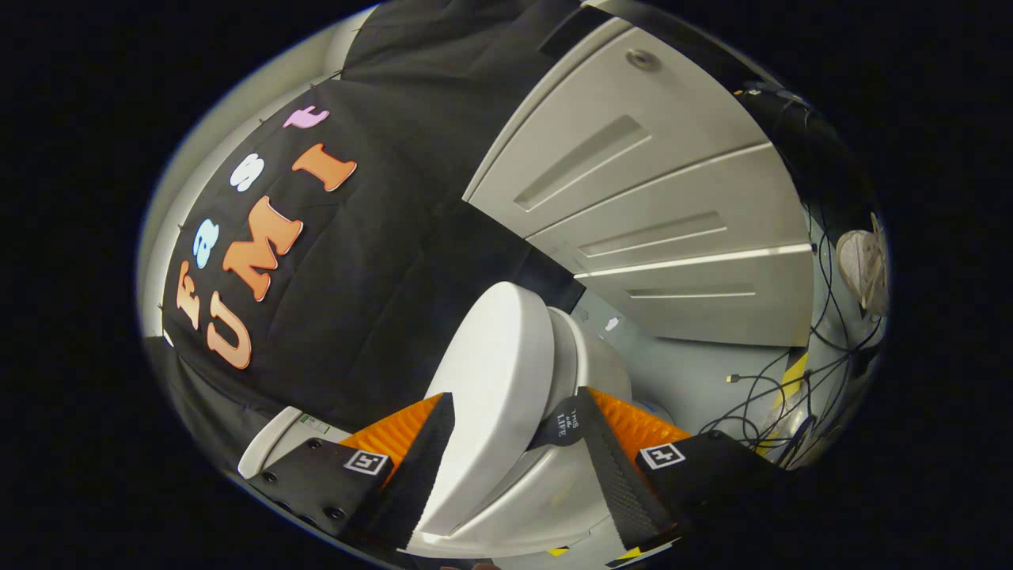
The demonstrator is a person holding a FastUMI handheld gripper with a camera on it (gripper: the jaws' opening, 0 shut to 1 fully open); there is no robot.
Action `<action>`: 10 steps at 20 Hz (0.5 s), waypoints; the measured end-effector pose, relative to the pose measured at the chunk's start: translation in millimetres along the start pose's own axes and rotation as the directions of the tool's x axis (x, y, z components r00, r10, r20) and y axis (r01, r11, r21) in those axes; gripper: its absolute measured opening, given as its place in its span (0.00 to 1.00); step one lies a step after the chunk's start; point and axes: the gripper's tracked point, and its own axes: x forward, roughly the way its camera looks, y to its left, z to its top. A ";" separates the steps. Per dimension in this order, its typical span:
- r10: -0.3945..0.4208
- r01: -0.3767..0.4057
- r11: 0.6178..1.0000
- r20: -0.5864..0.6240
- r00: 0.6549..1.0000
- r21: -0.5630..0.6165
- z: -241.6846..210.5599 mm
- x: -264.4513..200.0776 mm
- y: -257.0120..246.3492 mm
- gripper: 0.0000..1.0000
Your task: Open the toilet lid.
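The white toilet lid [491, 372] stands between my two fingers, lifted clear of the white seat and bowl [593, 356] that show just beyond the right finger. My gripper [514, 396] is shut on the lid's front edge: the left finger [419, 467] lies on its smooth outer face and the right finger [613, 475] on its inner side. A small round black sticker [560, 421] sits beside the right fingertip. The whole view is tilted.
The black cloth wall [380, 253] hangs close behind the lid. A grey drawer cabinet [633, 198] stands beyond the bowl. Loose cables [775, 396] and a pale shoe [863, 261] lie on the grey floor. A white boxy part [277, 443] sits beside the left finger.
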 end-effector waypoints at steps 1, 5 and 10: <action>-0.004 0.005 1.000 -0.014 1.000 0.012 -3.8 0.8 -7.1 1.00; 0.022 -0.016 0.997 -0.067 0.997 0.079 -13.9 -0.3 -18.3 0.97; 0.047 -0.035 0.988 -0.076 0.996 0.149 -17.4 10.4 -32.2 0.82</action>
